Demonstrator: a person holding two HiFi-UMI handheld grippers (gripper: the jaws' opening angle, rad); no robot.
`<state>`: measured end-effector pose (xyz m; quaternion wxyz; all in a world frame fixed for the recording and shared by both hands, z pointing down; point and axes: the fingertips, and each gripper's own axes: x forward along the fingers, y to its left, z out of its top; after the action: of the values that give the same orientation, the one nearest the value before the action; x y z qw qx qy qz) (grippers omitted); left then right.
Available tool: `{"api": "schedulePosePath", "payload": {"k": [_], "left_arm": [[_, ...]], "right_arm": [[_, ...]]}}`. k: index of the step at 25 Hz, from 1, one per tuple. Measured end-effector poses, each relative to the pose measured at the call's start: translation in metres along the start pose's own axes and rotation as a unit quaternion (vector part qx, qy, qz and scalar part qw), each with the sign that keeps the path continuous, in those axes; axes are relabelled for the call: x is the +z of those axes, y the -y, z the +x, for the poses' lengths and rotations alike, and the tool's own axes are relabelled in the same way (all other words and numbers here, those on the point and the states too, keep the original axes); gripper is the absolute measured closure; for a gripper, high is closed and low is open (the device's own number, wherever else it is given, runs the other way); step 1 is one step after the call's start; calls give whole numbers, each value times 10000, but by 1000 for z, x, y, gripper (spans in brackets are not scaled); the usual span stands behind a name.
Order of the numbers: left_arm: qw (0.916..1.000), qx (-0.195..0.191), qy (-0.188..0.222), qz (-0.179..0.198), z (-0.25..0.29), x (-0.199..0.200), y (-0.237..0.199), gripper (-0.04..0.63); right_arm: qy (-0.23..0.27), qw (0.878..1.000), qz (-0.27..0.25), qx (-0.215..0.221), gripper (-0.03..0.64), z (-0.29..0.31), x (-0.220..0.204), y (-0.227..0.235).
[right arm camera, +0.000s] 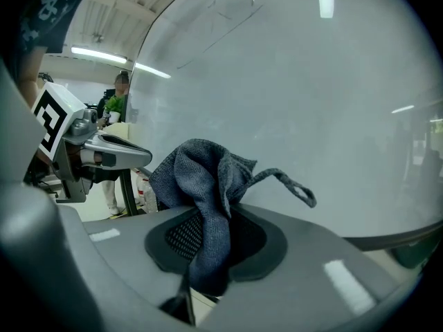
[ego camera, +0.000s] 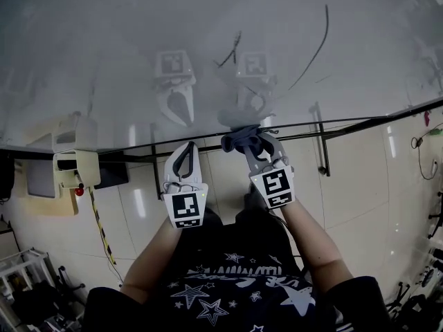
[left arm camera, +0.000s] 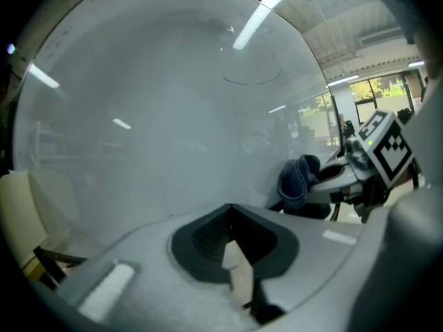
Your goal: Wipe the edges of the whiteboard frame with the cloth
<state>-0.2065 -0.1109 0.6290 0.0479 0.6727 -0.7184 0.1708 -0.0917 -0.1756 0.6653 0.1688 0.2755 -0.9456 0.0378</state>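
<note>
The whiteboard point(ego camera: 208, 47) fills the top of the head view, and its dark lower frame edge point(ego camera: 360, 122) runs across just ahead of both grippers. My right gripper point(ego camera: 257, 147) is shut on a dark blue-grey cloth point(ego camera: 242, 140), which is bunched up against the frame edge. In the right gripper view the cloth point(right arm camera: 204, 178) sticks up from between the jaws in front of the board point(right arm camera: 311, 102). My left gripper point(ego camera: 184, 151) is beside it on the left, shut and holding nothing, close to the frame. From the left gripper view the cloth point(left arm camera: 299, 178) shows at the right.
A cream box with a red button point(ego camera: 76, 171) hangs at the frame's left, with a black-and-yellow cable point(ego camera: 100, 227) below it. A dark stand leg point(ego camera: 322, 144) drops at the right. Pen strokes point(ego camera: 318, 40) mark the board. A metal rack point(ego camera: 21, 268) stands lower left on the tiled floor.
</note>
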Motion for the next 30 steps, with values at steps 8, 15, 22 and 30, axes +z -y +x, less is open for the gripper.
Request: {"api": "schedulePosePath", "payload": {"k": [8,15,22,30], "left_arm": [[10000,-35,9,-90,-34,-30,-76,591],[9997,-103,144,-192,-61,-42,-134,591],[9986,-157,225,-457,-80,-50,-165,591],[9981,-251,279,-485,-92,-49,-170,591]], "right_arm": [[-91,9995,48,-314,540,40,12,-61],[-170,9989,121,-429,540,74,19,-114],[-228,9990,42,-369,540,99,31,-162],[-178,9992,166,-311,540,111,46,-186]]}}
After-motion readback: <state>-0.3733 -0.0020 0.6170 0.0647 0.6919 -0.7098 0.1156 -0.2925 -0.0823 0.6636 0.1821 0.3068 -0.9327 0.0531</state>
